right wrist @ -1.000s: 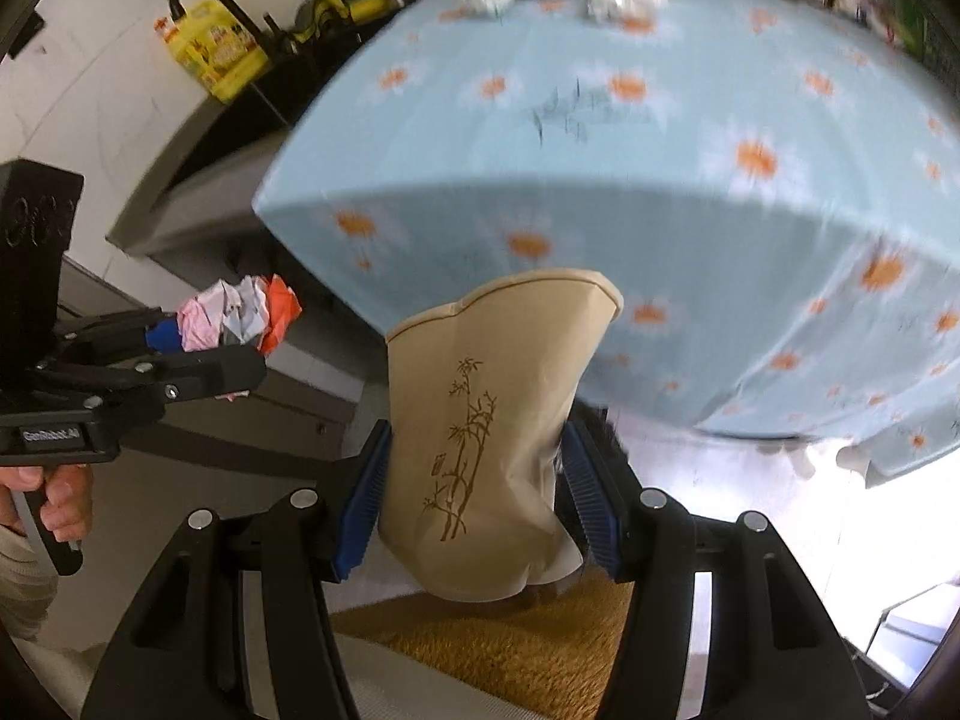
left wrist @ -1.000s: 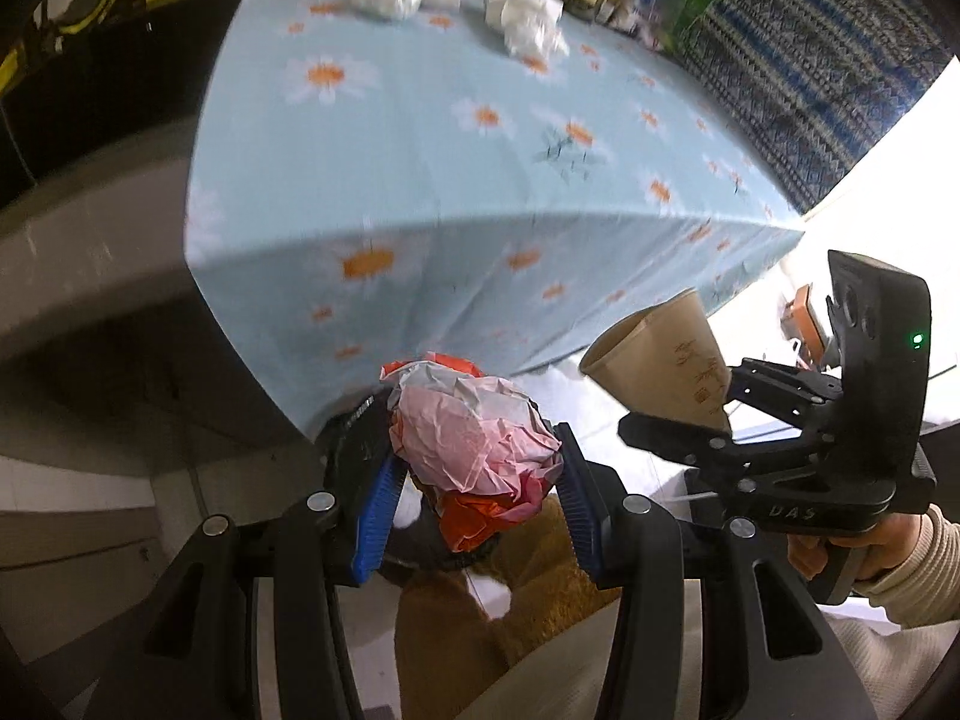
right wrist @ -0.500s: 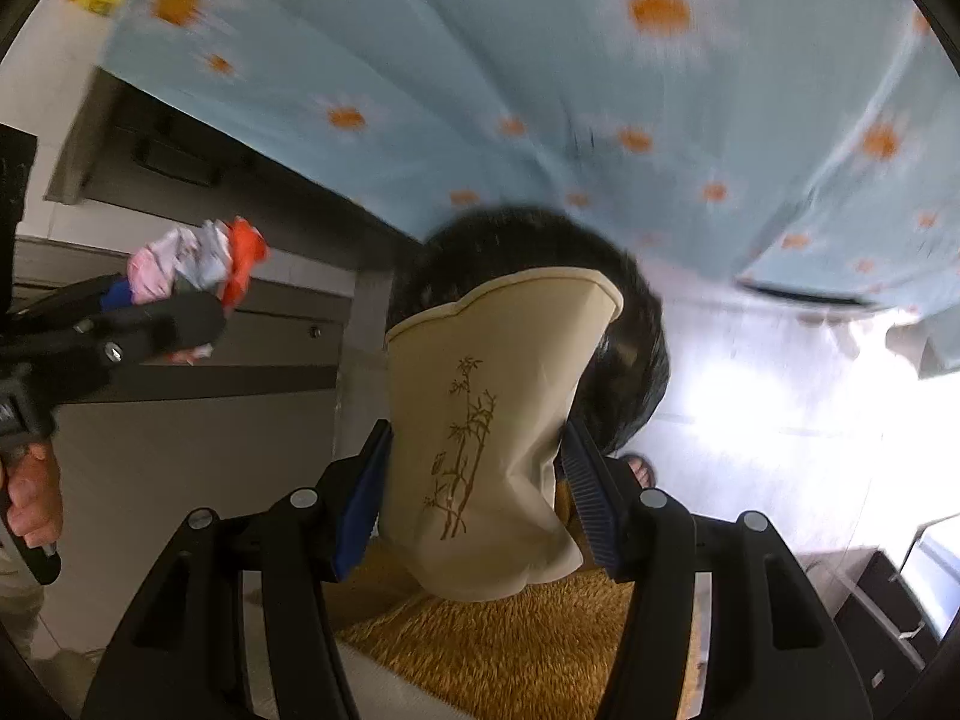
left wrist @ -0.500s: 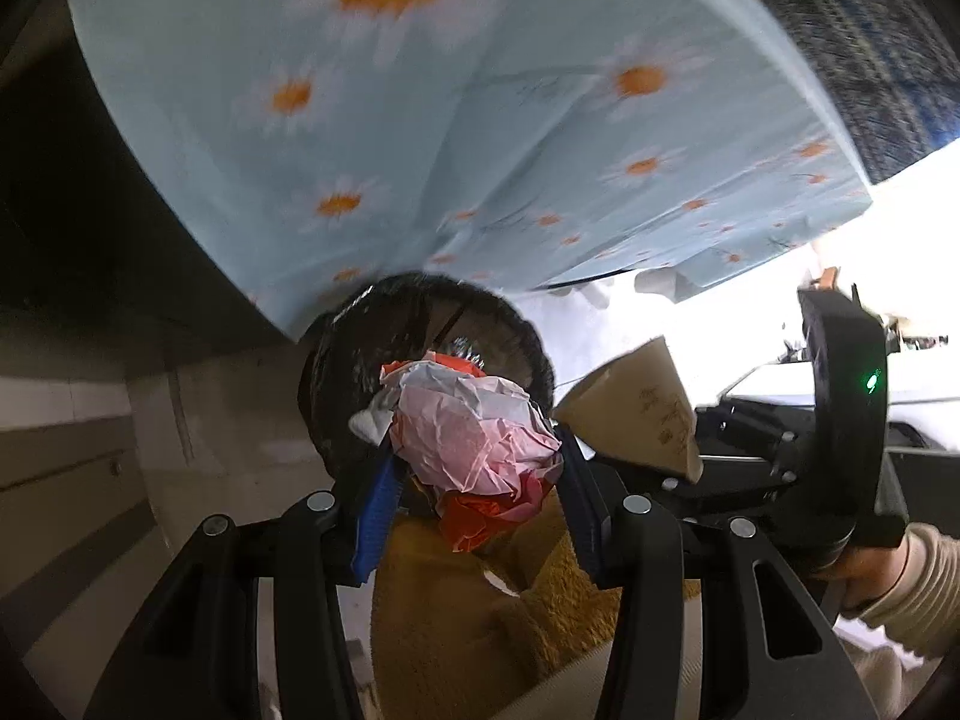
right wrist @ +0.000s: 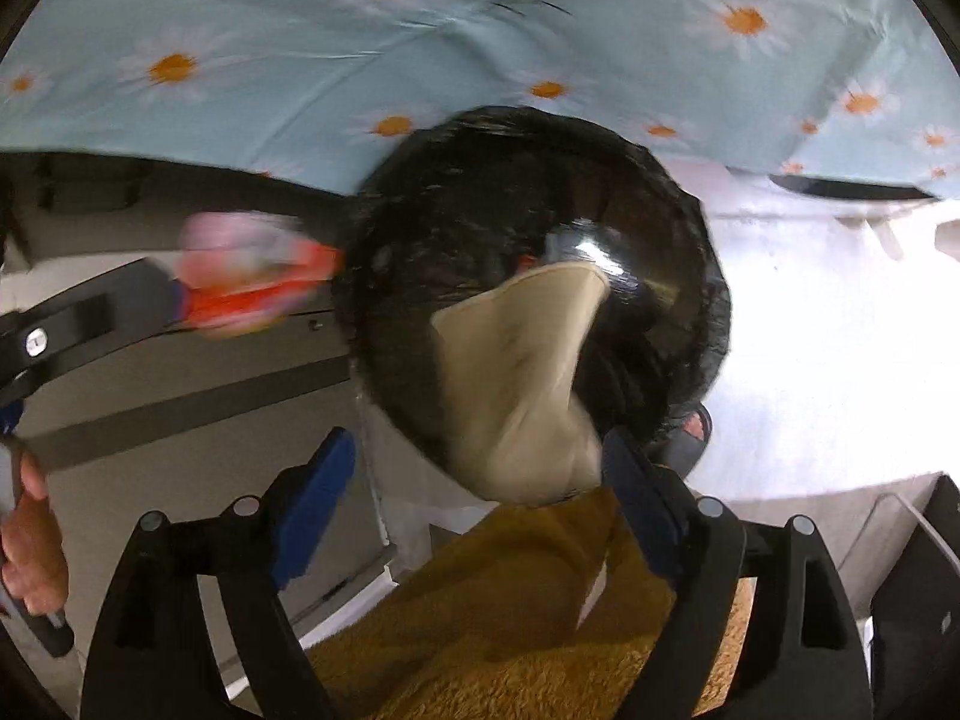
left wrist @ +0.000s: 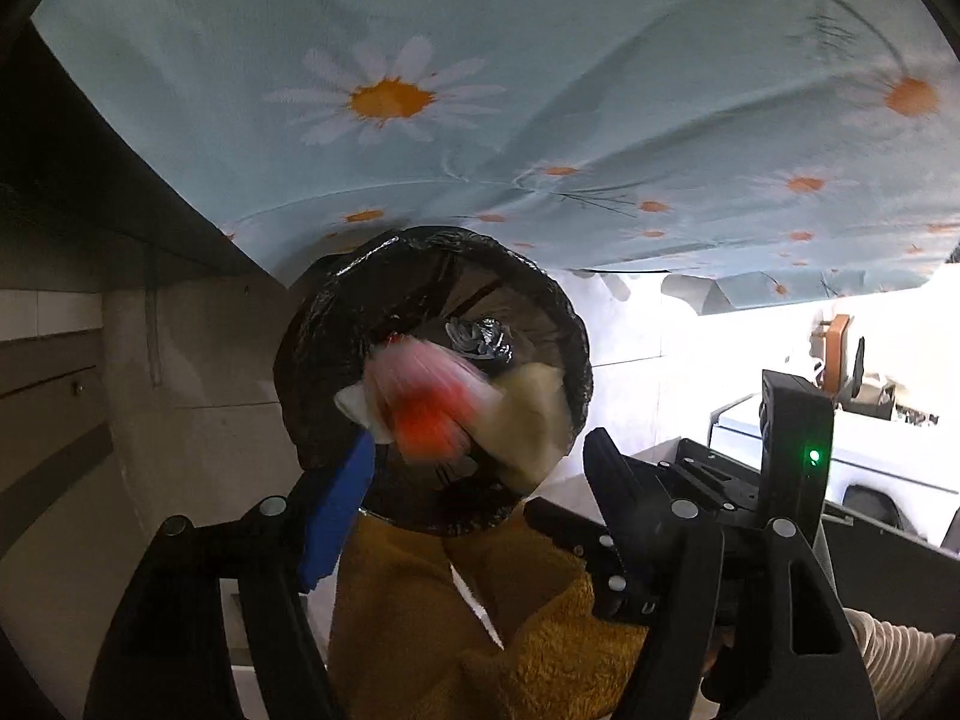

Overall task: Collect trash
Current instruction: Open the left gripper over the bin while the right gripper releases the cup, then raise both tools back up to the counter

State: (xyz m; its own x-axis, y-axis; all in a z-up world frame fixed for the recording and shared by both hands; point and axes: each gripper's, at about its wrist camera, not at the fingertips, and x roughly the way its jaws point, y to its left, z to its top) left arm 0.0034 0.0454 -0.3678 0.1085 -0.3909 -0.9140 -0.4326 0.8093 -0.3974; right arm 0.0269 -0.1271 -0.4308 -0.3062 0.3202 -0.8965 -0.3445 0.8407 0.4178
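Both grippers were held over a round bin lined with a glossy black plastic bag (left wrist: 432,300), which stood on the floor just below the hanging edge of a light-blue tablecloth printed with white-and-orange daisies (left wrist: 540,90).

The left gripper (left wrist: 474,480) had its jaws spread wide apart, its blue pad (left wrist: 336,510) standing clear to one side. A crumpled pink, white and orange wrapper (left wrist: 426,402) showed as a motion-blurred smear in front of the bin's mouth, loose between the parted fingers and touching neither pad that I could see. From the right wrist view the same wrapper (right wrist: 252,270) appeared blurred just beside the bin's rim (right wrist: 360,228), at the tip of the left gripper's black finger.

The right gripper (right wrist: 480,480) was likewise open, its 2 blue-padded fingers (right wrist: 312,504) well apart. A beige paper cup with a scalloped rim (right wrist: 516,384) hung tilted in front of the bin's opening, no longer squeezed; whether it still brushed the right-hand pad I could not tell. In the left wrist view the cup (left wrist: 528,420) lay just beside the wrapper, both over the black liner.

A mustard-yellow fuzzy fabric (right wrist: 510,630) filled the lower middle of both views beneath the grippers.
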